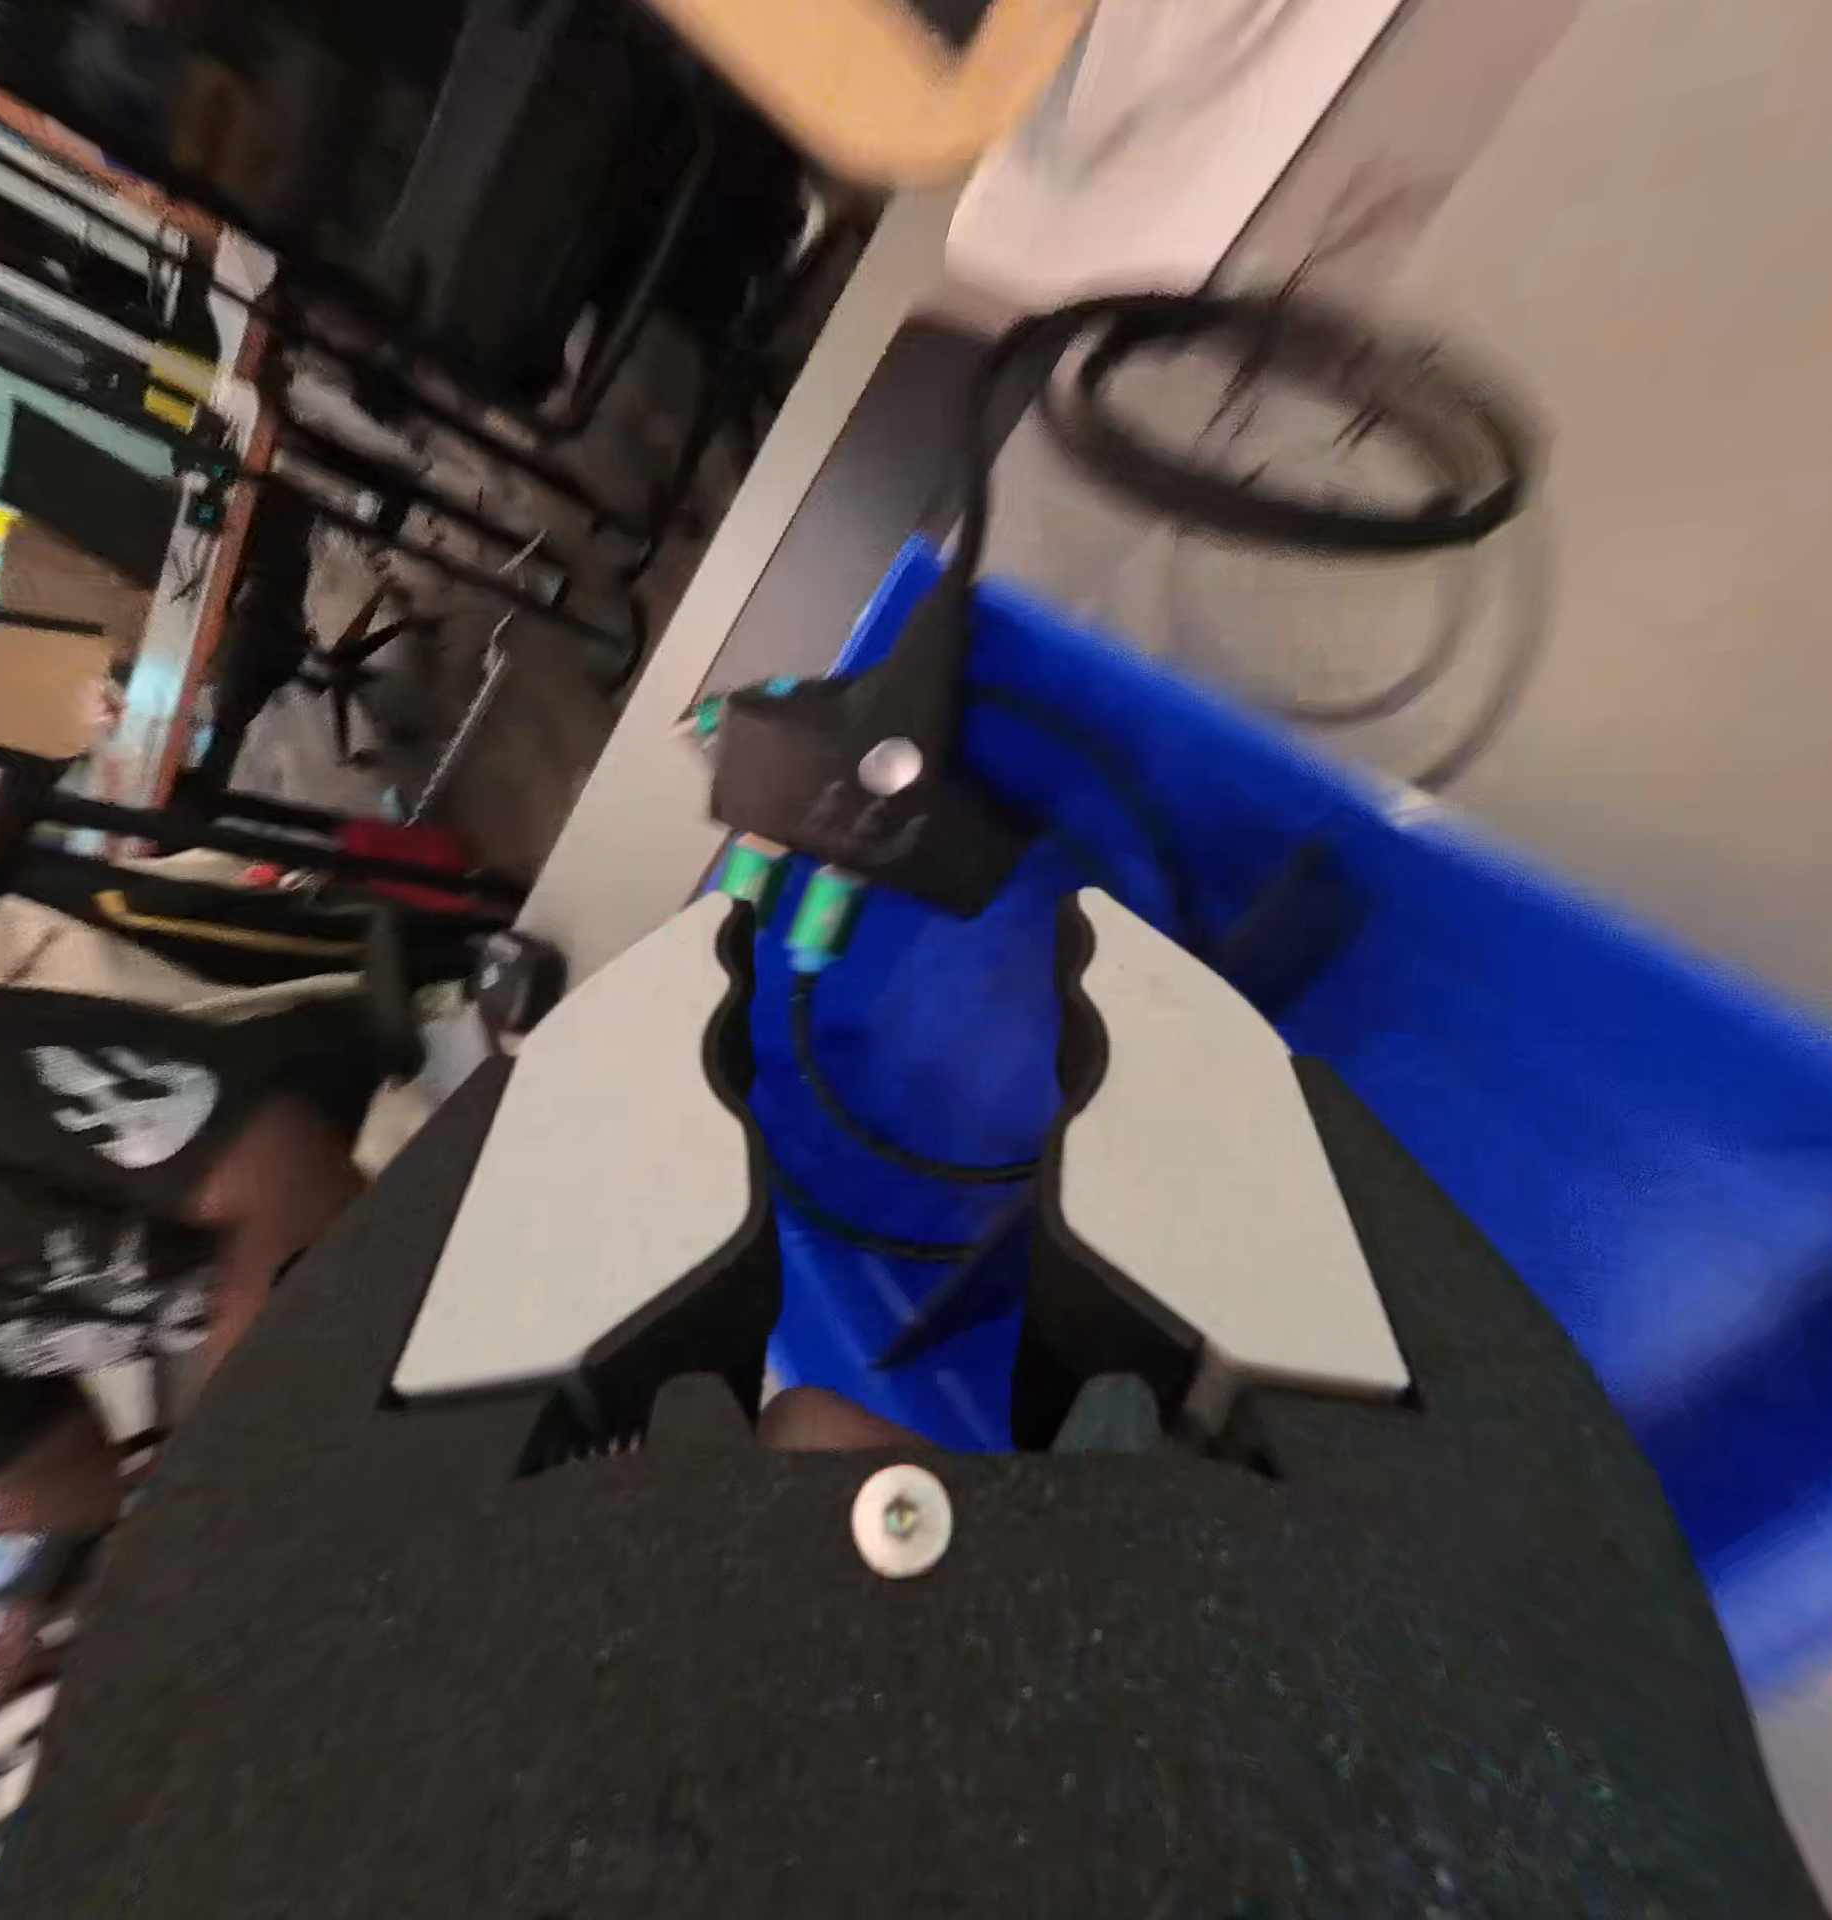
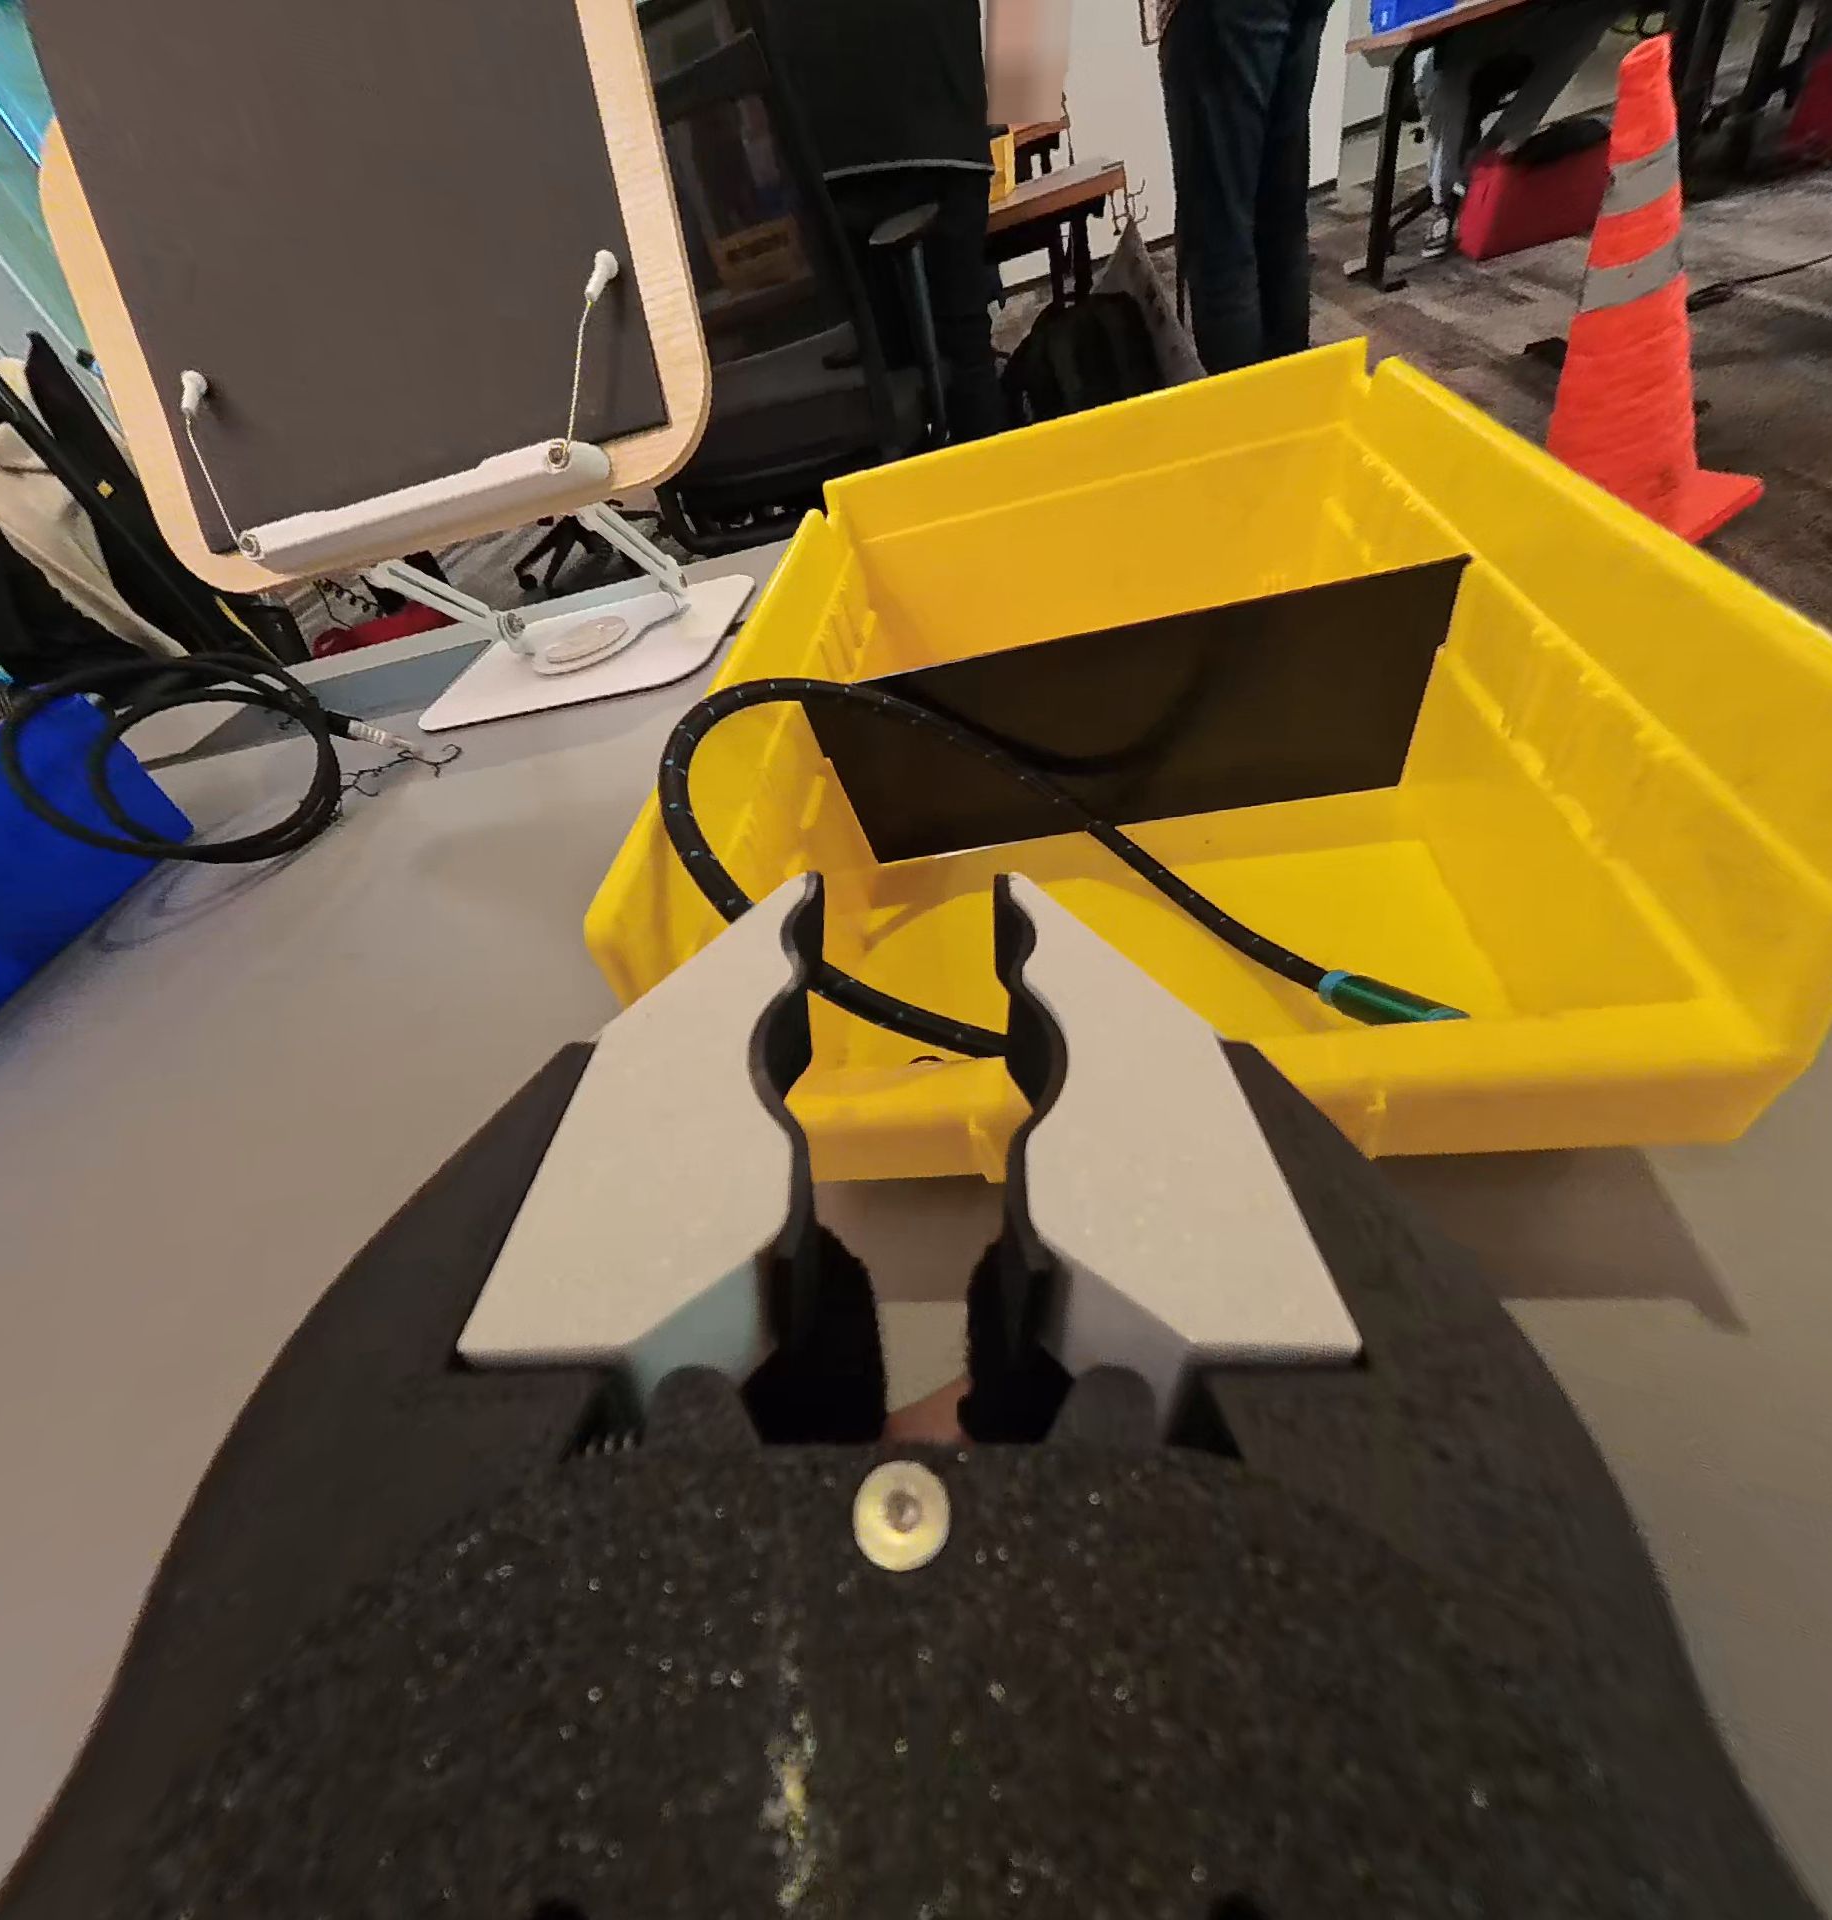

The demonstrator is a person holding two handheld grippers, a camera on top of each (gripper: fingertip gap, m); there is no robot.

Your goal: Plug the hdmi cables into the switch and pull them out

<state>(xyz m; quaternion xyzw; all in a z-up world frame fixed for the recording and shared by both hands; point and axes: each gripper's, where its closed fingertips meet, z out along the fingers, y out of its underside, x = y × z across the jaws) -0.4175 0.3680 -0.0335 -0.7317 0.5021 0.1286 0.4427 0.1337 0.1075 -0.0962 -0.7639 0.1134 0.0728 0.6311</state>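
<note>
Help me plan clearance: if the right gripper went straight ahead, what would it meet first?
Probably the braided cable crossing between its open jaws, then the yellow bin; depth is unclear.

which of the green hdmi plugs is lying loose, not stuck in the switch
The plug on the floor of the yellow bin, its braided cable draped over the rim. The two other green plugs sit in the black switch over the blue bin.

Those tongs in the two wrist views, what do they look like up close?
Both look alike: the left tongs and right tongs each have two pale grey wedge-shaped fingers with wavy black inner edges, set in a rough, speckled black body fastened by one silver screw.
</note>
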